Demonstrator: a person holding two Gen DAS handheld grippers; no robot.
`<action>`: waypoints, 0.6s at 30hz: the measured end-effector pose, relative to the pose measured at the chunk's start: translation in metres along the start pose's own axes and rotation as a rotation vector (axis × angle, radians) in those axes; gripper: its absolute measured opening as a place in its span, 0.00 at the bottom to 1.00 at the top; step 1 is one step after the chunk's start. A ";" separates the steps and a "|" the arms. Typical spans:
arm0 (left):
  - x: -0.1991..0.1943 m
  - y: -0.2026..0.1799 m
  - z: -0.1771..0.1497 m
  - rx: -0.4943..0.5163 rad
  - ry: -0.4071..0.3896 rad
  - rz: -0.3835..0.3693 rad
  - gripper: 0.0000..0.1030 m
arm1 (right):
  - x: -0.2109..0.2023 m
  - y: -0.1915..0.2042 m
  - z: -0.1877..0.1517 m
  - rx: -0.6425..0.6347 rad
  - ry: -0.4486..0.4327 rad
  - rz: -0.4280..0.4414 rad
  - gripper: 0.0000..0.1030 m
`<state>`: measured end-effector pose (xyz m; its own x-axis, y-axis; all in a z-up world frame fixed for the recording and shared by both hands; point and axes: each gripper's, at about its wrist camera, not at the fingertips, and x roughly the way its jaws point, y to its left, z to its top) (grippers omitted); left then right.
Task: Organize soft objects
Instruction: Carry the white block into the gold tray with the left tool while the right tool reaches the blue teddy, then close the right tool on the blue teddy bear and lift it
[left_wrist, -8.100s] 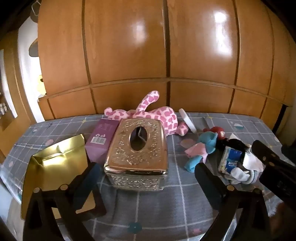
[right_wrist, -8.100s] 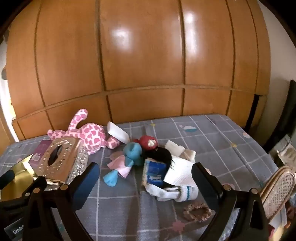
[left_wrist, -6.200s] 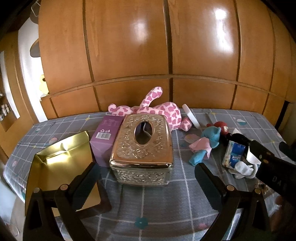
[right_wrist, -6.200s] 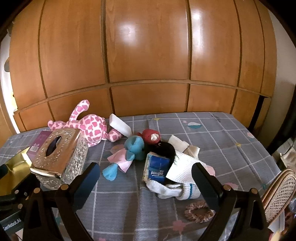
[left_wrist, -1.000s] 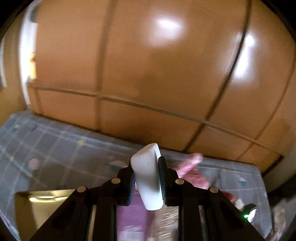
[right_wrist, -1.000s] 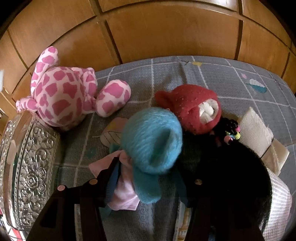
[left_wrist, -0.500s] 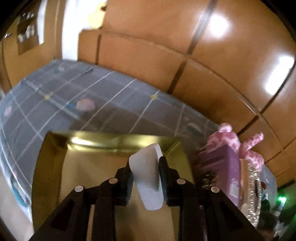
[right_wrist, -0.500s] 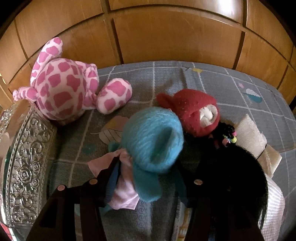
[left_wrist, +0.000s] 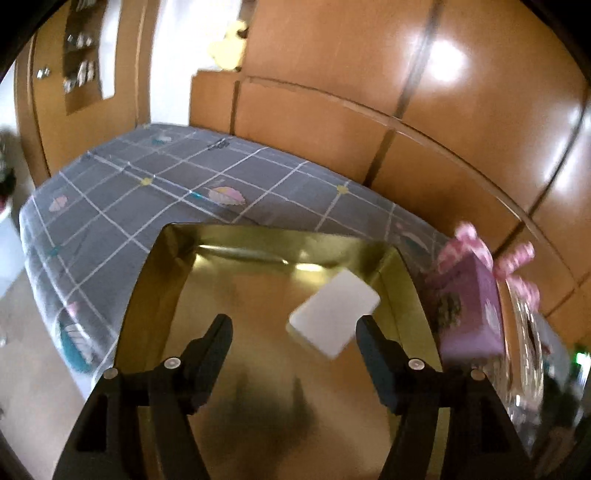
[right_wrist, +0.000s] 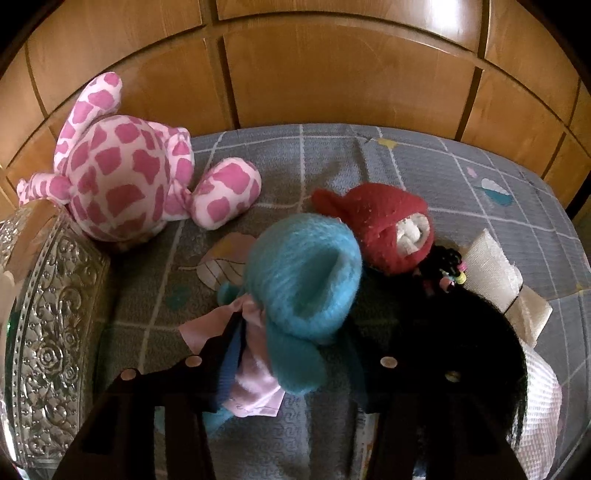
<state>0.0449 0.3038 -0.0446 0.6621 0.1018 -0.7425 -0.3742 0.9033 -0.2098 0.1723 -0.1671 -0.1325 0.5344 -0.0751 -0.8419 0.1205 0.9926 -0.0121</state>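
**White pad loose over the gold tray, right tongs around the blue toy**

My left tongs (left_wrist: 293, 334) are over the gold tray (left_wrist: 155, 280), jaws opening and already wide. The white pad (left_wrist: 334, 312) is between them, nearer the right jaw, tilted, and no finger presses on it. The picture is smeared, so I can't tell whether it has landed on the tray floor or is just above it. It sits in the far right part of the tray. The tray lies on a grey checked cloth (left_wrist: 155, 184), with a purple box (left_wrist: 472, 306) just beside its right wall.

On the other side, my right tongs (right_wrist: 295, 350) are closing around the blue plush toy (right_wrist: 303, 280). Its body and pink cloth lie between the dark fingers, though I can't confirm the pads are pressing yet. Touching its far right side is a red knitted toy (right_wrist: 384, 225). The pink spotted plush (right_wrist: 122, 177) is at far left against the wooden panels, beside the ornate silver tissue box (right_wrist: 48, 317). A black fuzzy thing (right_wrist: 454, 332) lies near right, touching a white waffle cloth (right_wrist: 539, 406).
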 end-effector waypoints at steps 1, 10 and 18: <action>-0.005 -0.003 -0.005 0.017 -0.015 0.000 0.76 | -0.001 0.000 0.000 -0.001 0.000 -0.001 0.47; -0.040 -0.036 -0.061 0.117 -0.031 -0.057 0.99 | -0.010 -0.006 0.008 0.063 -0.002 0.048 0.34; -0.050 -0.058 -0.079 0.168 -0.027 -0.055 1.00 | -0.028 -0.003 0.017 0.053 -0.041 0.054 0.32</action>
<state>-0.0183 0.2131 -0.0455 0.6965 0.0596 -0.7151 -0.2251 0.9644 -0.1388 0.1710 -0.1693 -0.0998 0.5754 -0.0262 -0.8175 0.1338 0.9890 0.0625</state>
